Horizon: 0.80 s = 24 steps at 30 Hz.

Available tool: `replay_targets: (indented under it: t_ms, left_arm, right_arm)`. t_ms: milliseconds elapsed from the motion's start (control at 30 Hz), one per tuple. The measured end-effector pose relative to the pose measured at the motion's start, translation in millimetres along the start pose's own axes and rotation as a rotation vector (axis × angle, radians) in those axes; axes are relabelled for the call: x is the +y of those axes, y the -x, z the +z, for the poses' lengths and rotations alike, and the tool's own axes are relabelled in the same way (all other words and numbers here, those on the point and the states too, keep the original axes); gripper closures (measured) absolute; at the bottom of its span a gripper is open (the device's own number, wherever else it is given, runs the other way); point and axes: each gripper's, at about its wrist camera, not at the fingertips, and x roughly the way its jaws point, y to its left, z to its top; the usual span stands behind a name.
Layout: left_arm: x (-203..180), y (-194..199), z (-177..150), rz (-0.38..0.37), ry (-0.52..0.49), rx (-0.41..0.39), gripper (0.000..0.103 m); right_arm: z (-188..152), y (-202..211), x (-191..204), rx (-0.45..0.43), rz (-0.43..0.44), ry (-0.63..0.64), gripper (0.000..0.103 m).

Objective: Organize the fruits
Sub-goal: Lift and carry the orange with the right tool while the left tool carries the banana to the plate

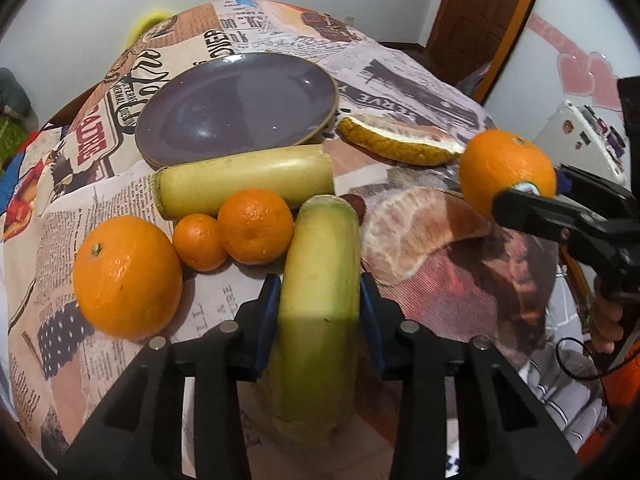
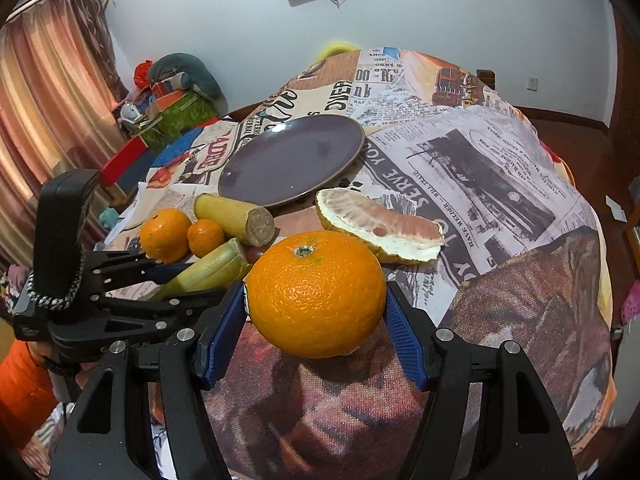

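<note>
My left gripper (image 1: 320, 296) is shut on a yellow-green sugarcane piece (image 1: 320, 280), also seen in the right wrist view (image 2: 208, 268). My right gripper (image 2: 316, 312) is shut on a large orange (image 2: 316, 292) and holds it above the table; it shows at the right of the left wrist view (image 1: 506, 172). A purple plate (image 1: 236, 104) lies at the back, empty. A second sugarcane piece (image 1: 244, 184), a big orange (image 1: 126, 276) and two mandarins (image 1: 256, 224) (image 1: 199, 248) lie in front of the plate.
A peeled pomelo segment (image 1: 416, 232) and a pomelo wedge with rind (image 1: 396, 140) lie right of the plate on the newspaper-print tablecloth (image 1: 420, 92). Boxes and clutter (image 2: 168, 112) stand by a curtain beyond the table's left edge.
</note>
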Motion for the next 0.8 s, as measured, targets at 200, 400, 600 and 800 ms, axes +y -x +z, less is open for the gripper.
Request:
replay_targets:
  t_ms: [200, 400, 600, 800]
  left_arm:
    - [-2.1, 21.6, -11.2, -0.004, 0.019, -0.037, 0.065]
    - [0.3, 60.9, -11.0, 0.018, 0.045, -0.135, 0.065]
    - [6.1, 103.3, -3.8, 0.024, 0.077, -0.265, 0.065]
    - [21.5, 126.9, 11.7, -0.002, 0.134, -0.355, 0.065]
  right_arm:
    - [3.3, 11.4, 6.6, -0.020, 0.004, 0.010, 0.039]
    - [10.9, 30.2, 16.1, -0.069, -0.002, 0.020, 0.039]
    - [24.2, 47.7, 32.9, -0.133, -0.009, 0.060, 0.039]
    - [39.8, 52.2, 41.0, -0.185, -0.014, 0.083, 0.039]
